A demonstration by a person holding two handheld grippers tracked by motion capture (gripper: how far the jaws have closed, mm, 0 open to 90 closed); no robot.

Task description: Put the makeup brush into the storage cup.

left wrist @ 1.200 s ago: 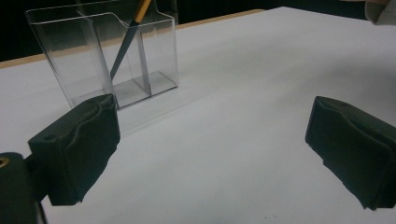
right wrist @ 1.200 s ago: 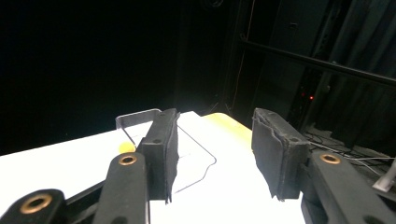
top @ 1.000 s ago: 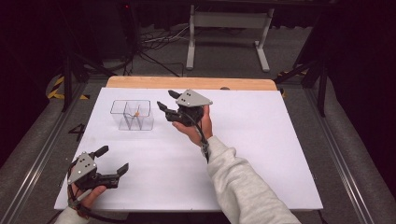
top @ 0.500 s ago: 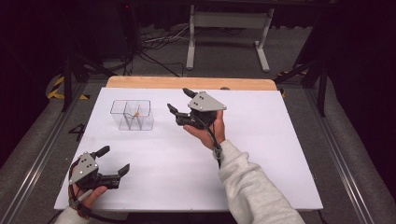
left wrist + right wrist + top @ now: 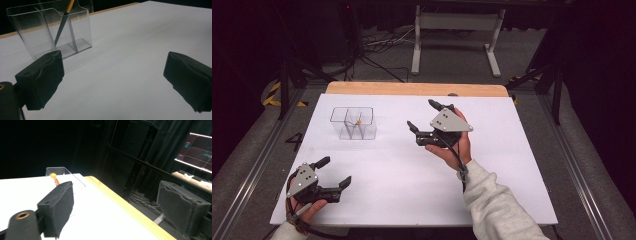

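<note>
A pencil is seen standing tilted in a clear plastic holder, in one of its compartments, at the far left part of the white table; its orange end pokes above the rim. The right gripper is held well apart from the holder, its jaws have just been opening and are spread with nothing between them. The left gripper is held near the table's front edge, jaws spread and empty. The pencil is judged light, stiff and thin, likely to roll or slip if pinched loosely; it is best taken at the exposed upper shaft. The holder is judged light and easily tipped, so it may need to be steadied.
</note>
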